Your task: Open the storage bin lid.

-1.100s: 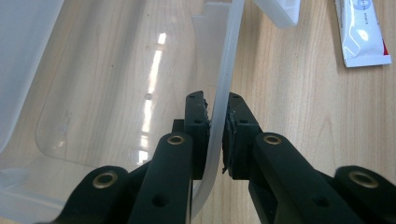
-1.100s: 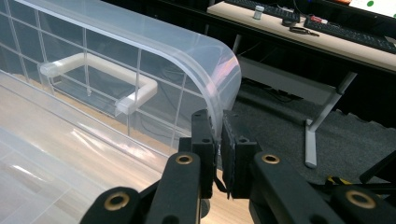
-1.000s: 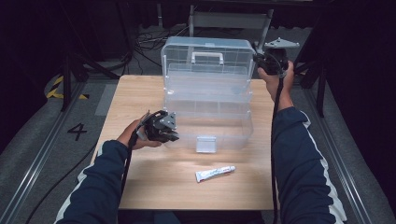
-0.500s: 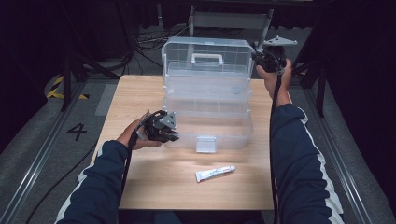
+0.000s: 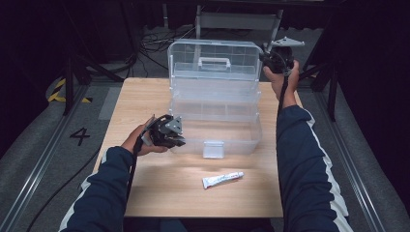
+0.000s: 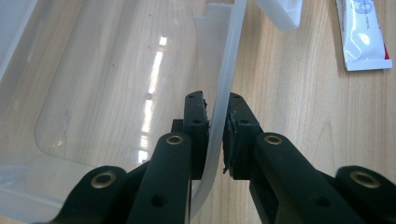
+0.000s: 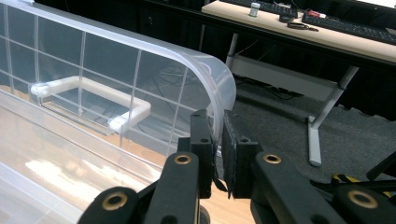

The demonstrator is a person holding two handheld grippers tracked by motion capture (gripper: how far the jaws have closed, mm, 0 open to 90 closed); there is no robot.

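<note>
Clear plastic storage box (image 5: 212,116): my left tongs (image 6: 215,135) pinch its near-left rim. Right tongs (image 7: 219,149) clamp the raised lid's (image 5: 212,60) far-right corner.

Open clear box (image 5: 215,123) with raised lid (image 5: 212,60) blocks table's (image 5: 145,193) middle and far side; bare wood free left of left gripper (image 5: 180,140), along near edge and right of box, bar small tube (image 5: 222,180) lying near front latch (image 5: 213,149).
</note>
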